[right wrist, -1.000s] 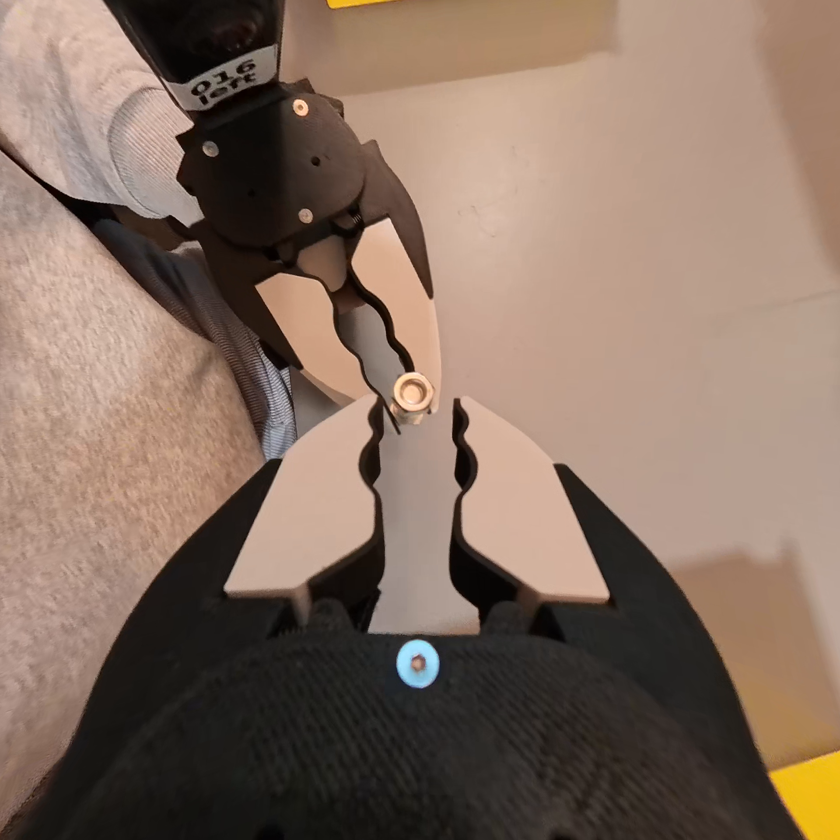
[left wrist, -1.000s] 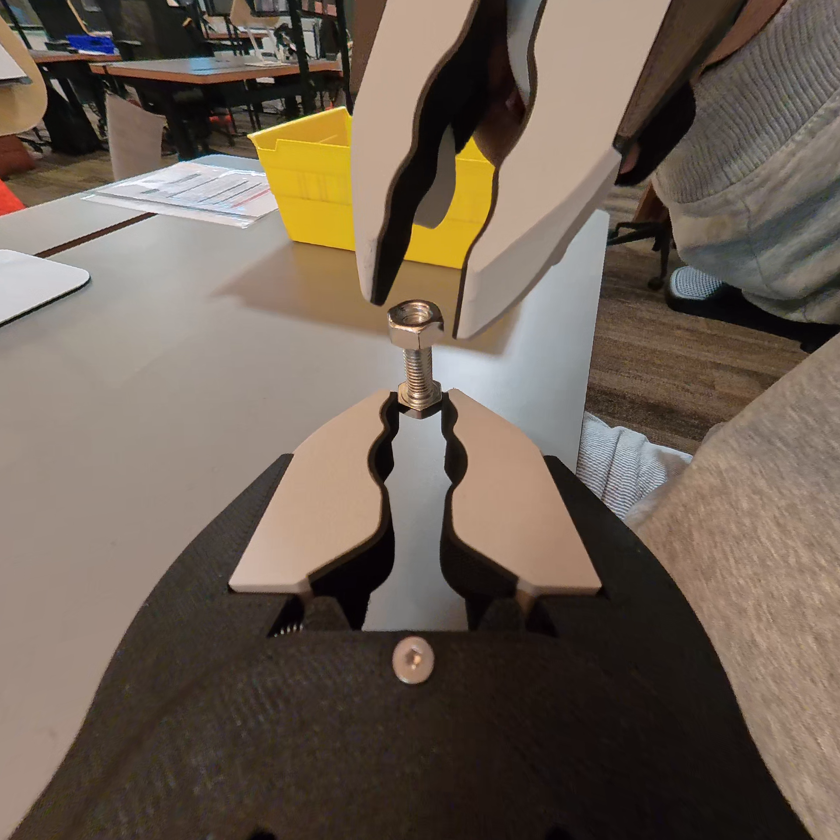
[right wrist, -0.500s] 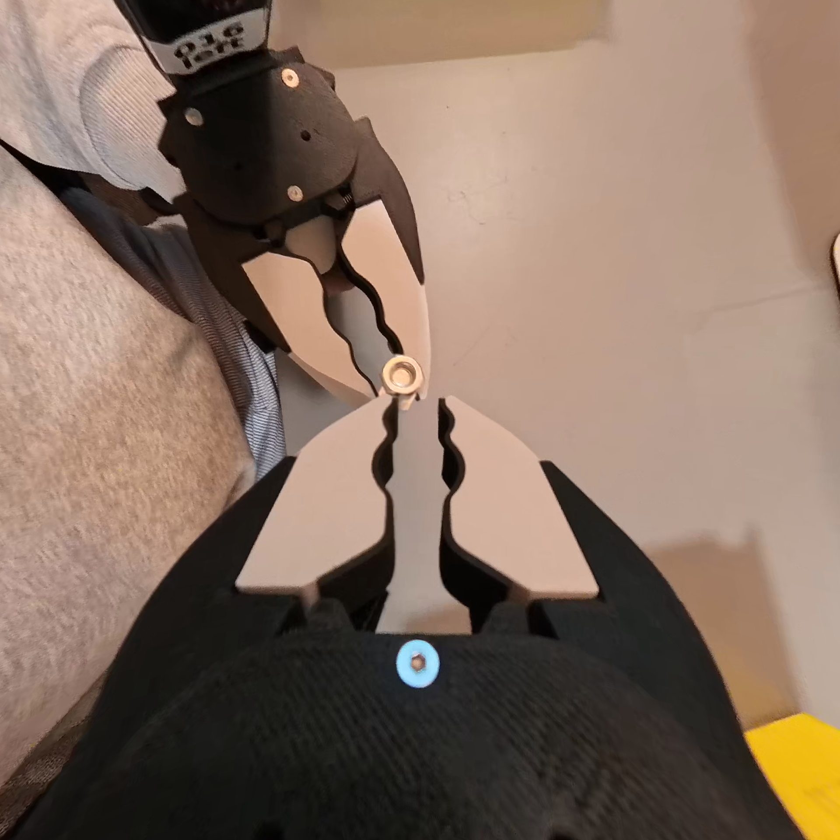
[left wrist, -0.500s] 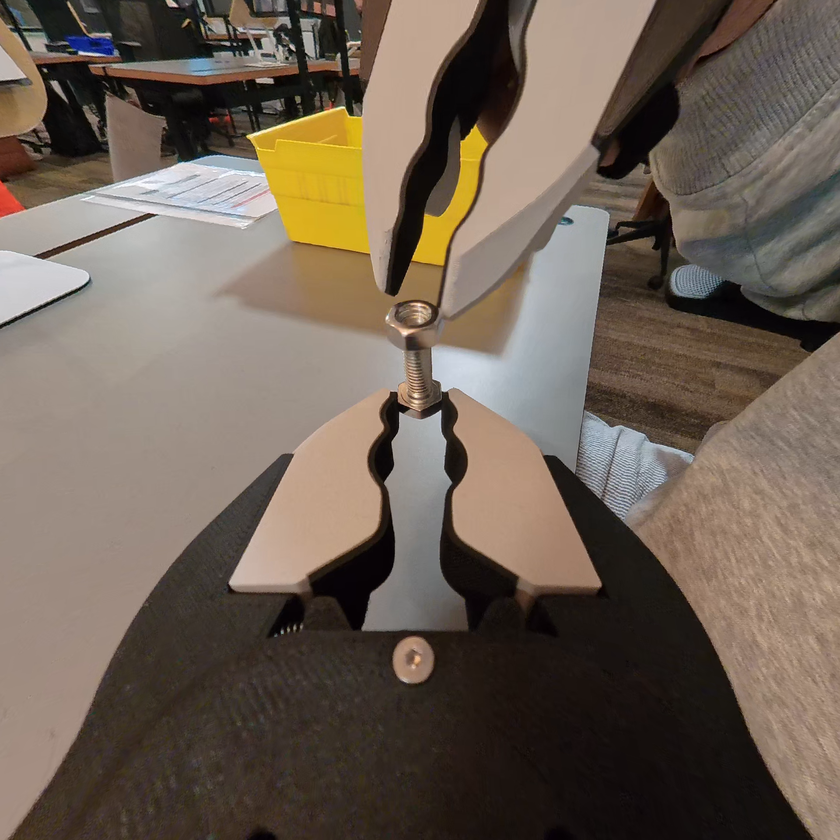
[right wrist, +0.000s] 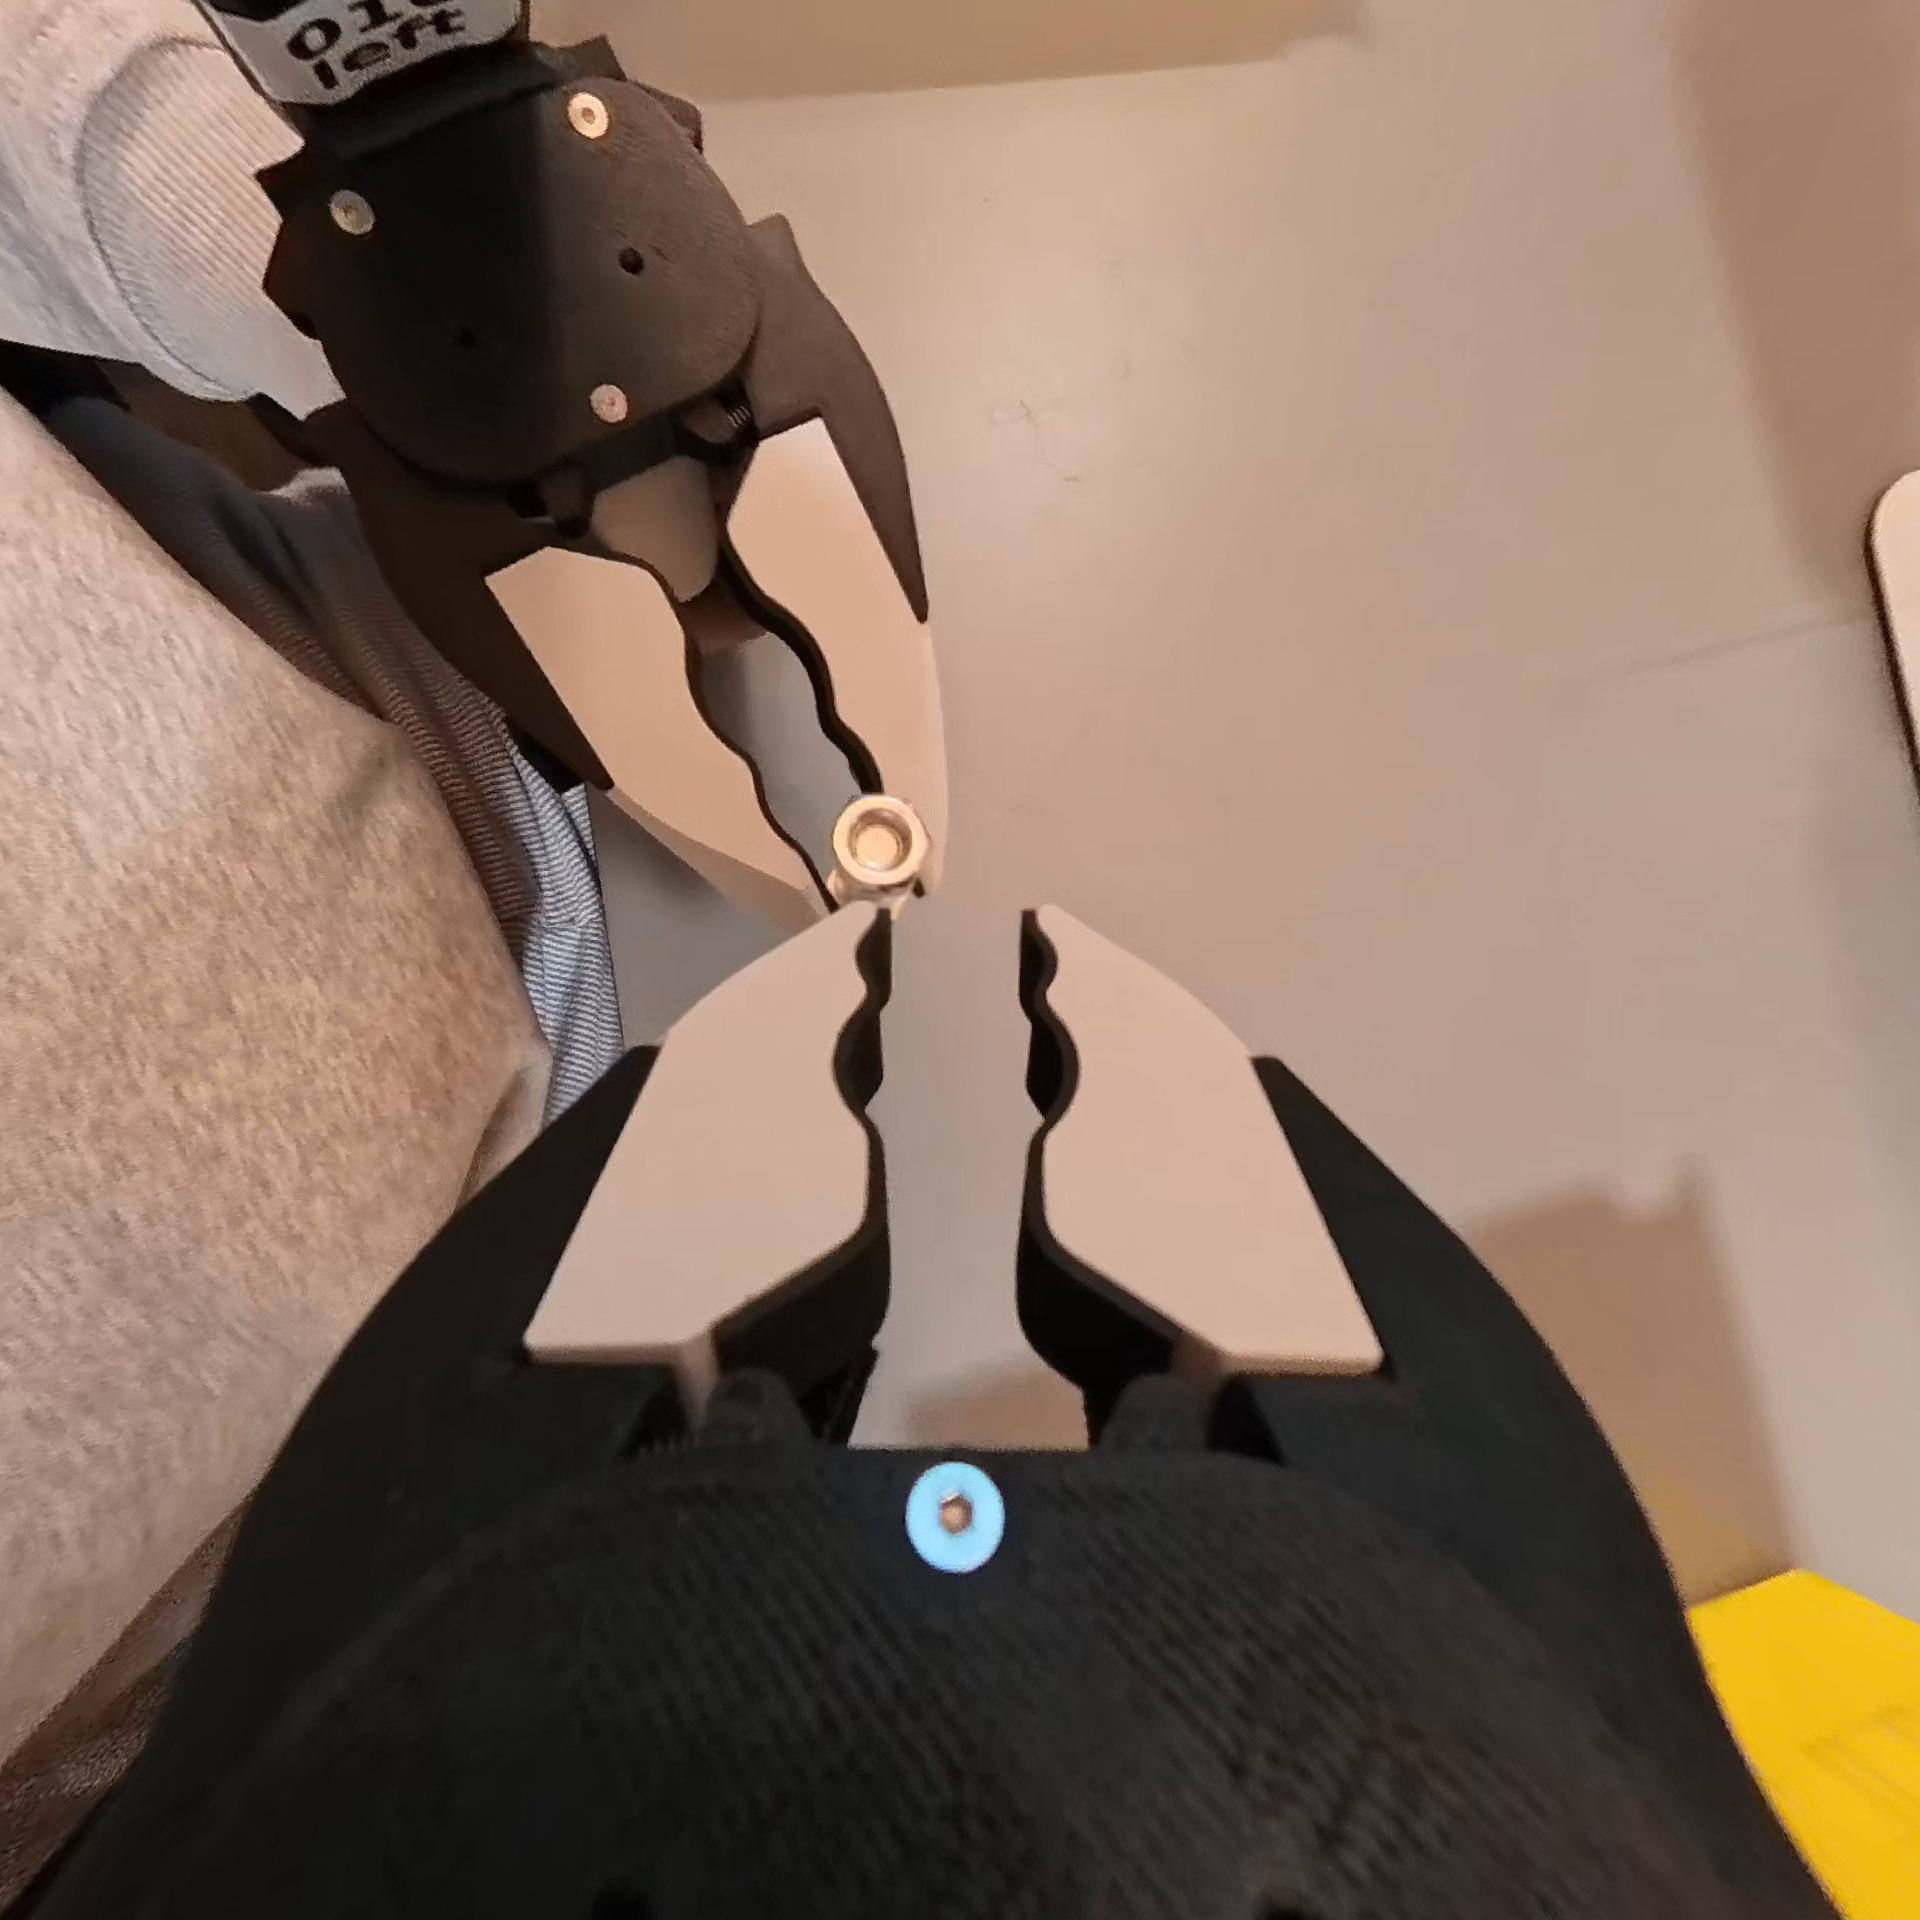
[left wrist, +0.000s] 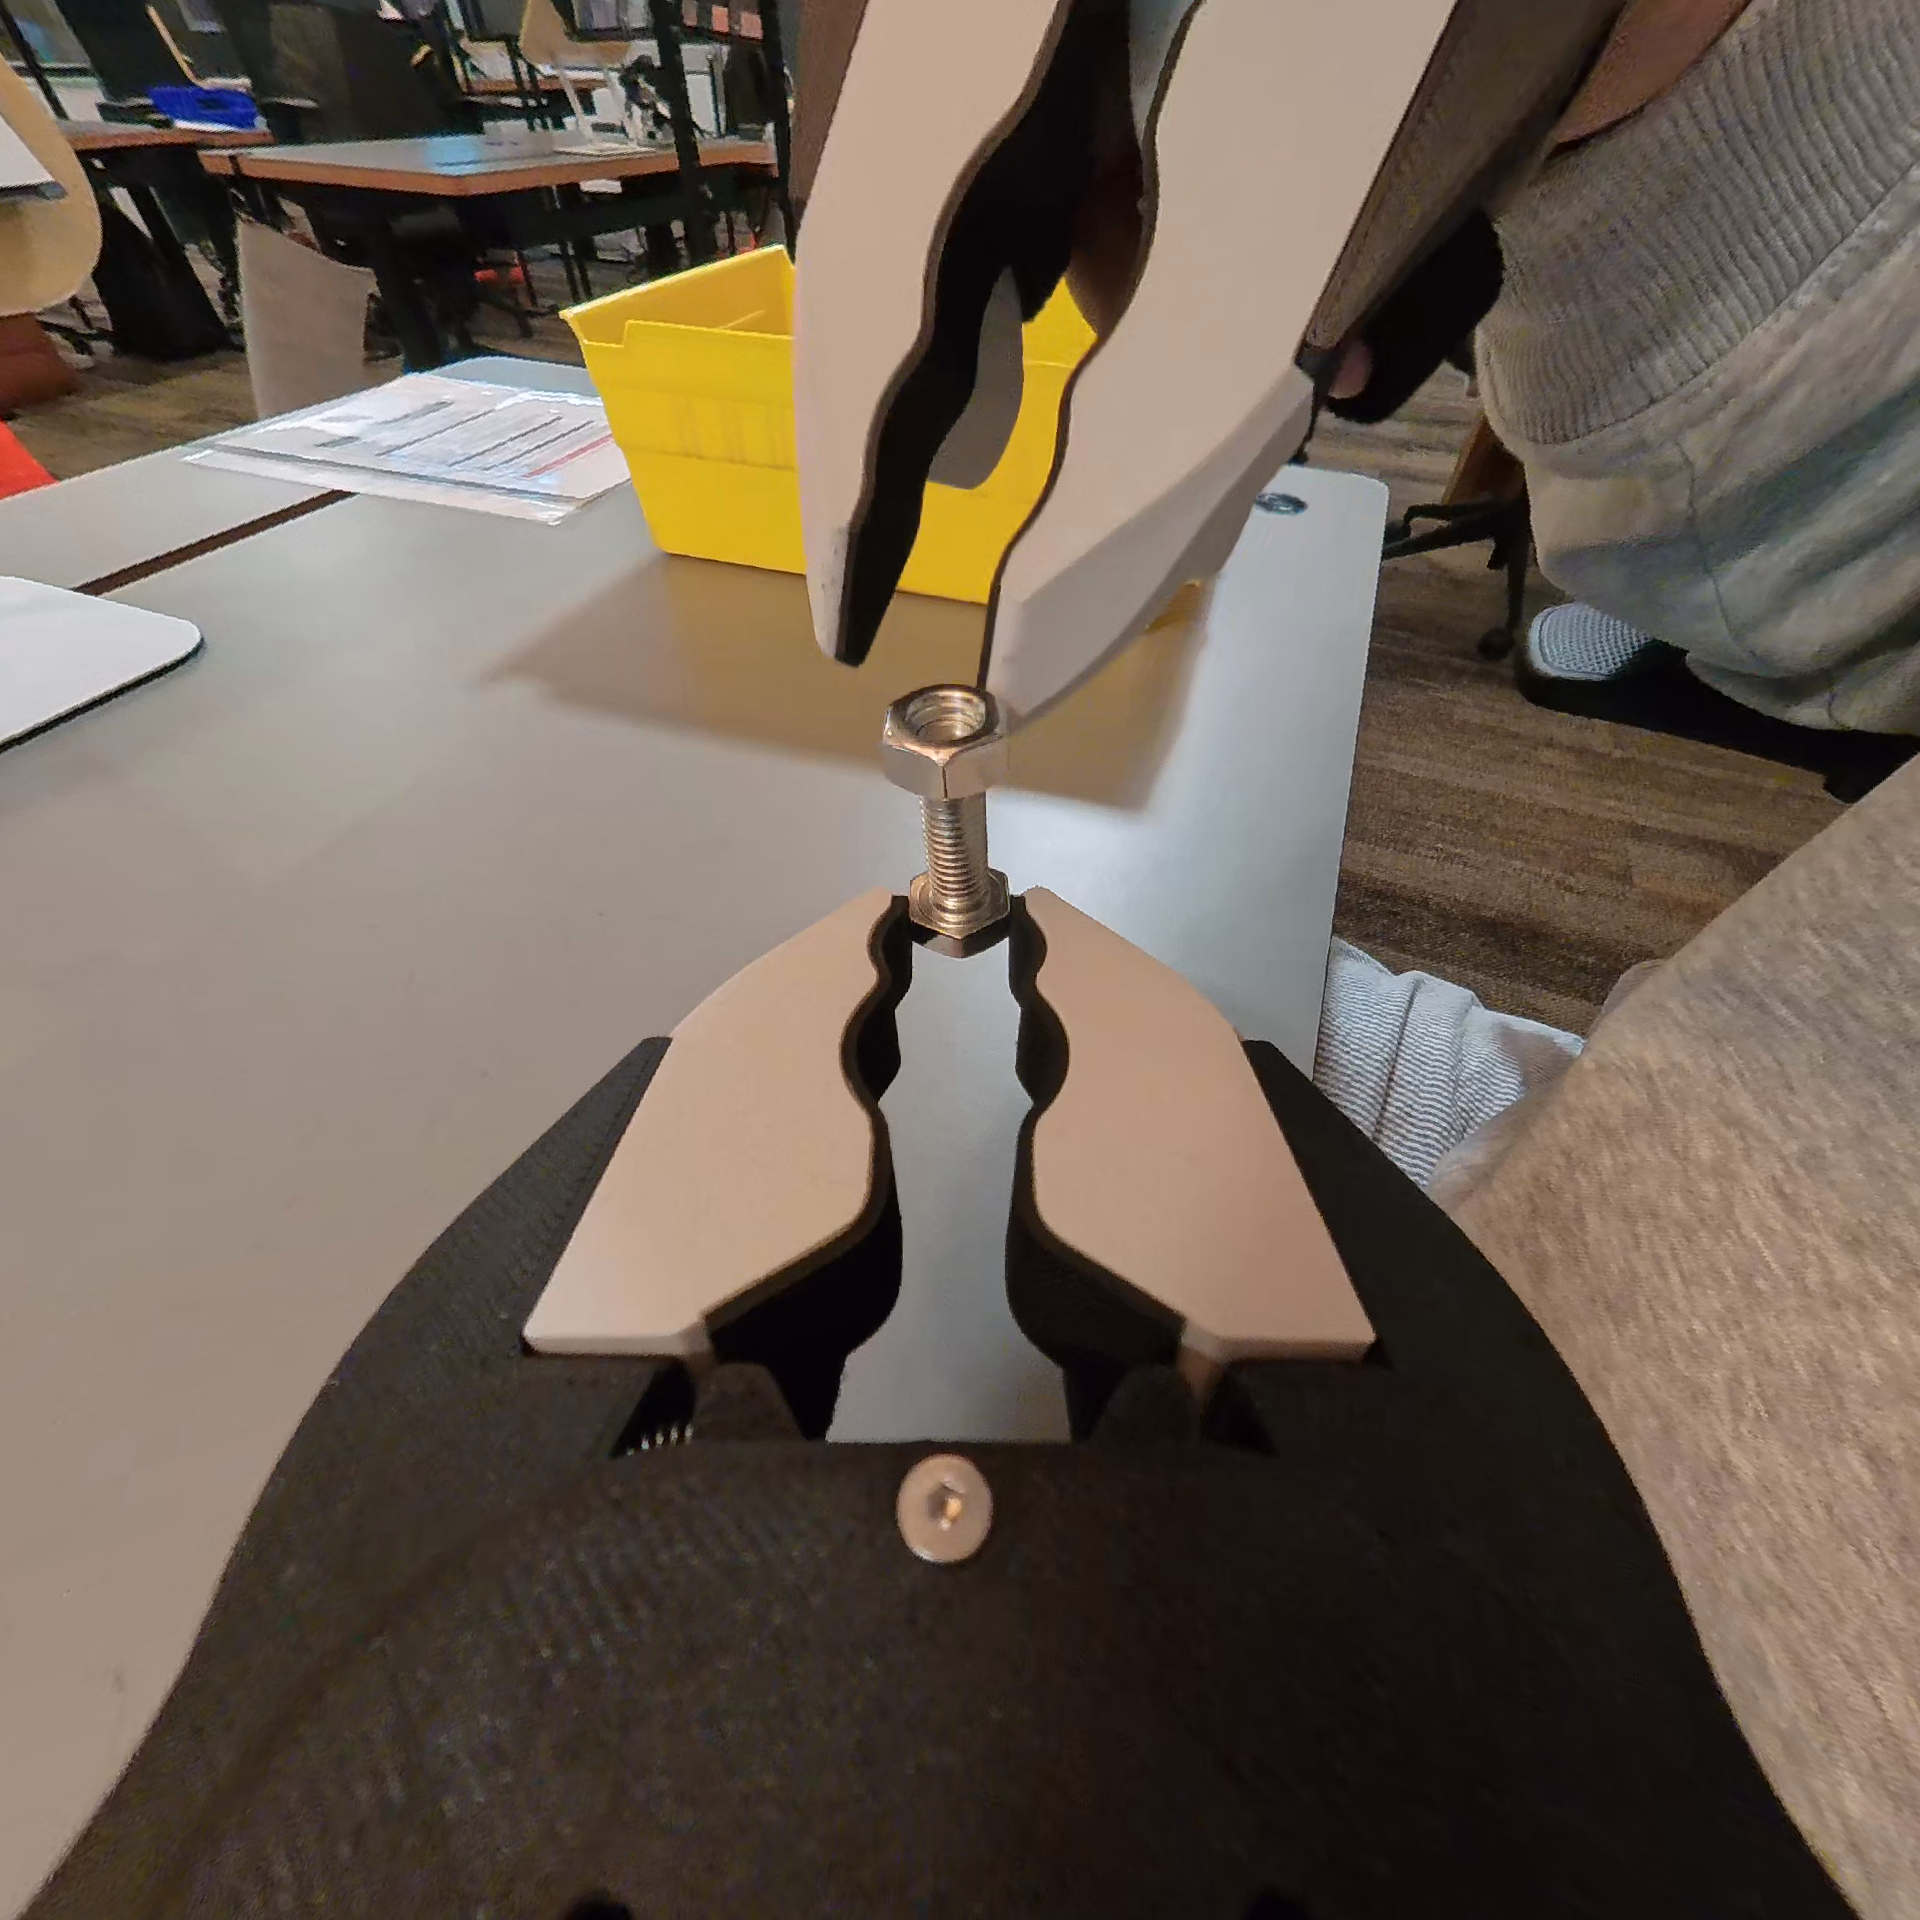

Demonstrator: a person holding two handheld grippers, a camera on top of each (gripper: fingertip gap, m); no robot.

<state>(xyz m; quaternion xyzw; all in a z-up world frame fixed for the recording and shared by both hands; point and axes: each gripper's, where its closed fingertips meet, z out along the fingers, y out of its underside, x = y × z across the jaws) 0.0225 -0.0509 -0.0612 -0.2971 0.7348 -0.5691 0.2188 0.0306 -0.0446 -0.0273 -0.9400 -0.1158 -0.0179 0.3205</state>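
My left gripper is shut on the hex head of a steel bolt and holds it upright above the grey table. A hex nut sits on the bolt's top end. My right gripper hangs tips down just above the nut, open by a narrow gap and empty. One fingertip is close to the nut's right edge. In the right wrist view the nut lies just past my right gripper's left fingertip, and the left gripper reaches in from the upper left.
A yellow bin stands on the table behind the grippers and shows at the corner of the right wrist view. Papers in a sleeve and a white pad lie to the left. A person's grey sleeve is at the right. The grippers are tip to tip, or close to it.
The right gripper's jaws have narrowed a little and it has shifted slightly above the nut. The left gripper and the bolt have stayed still.
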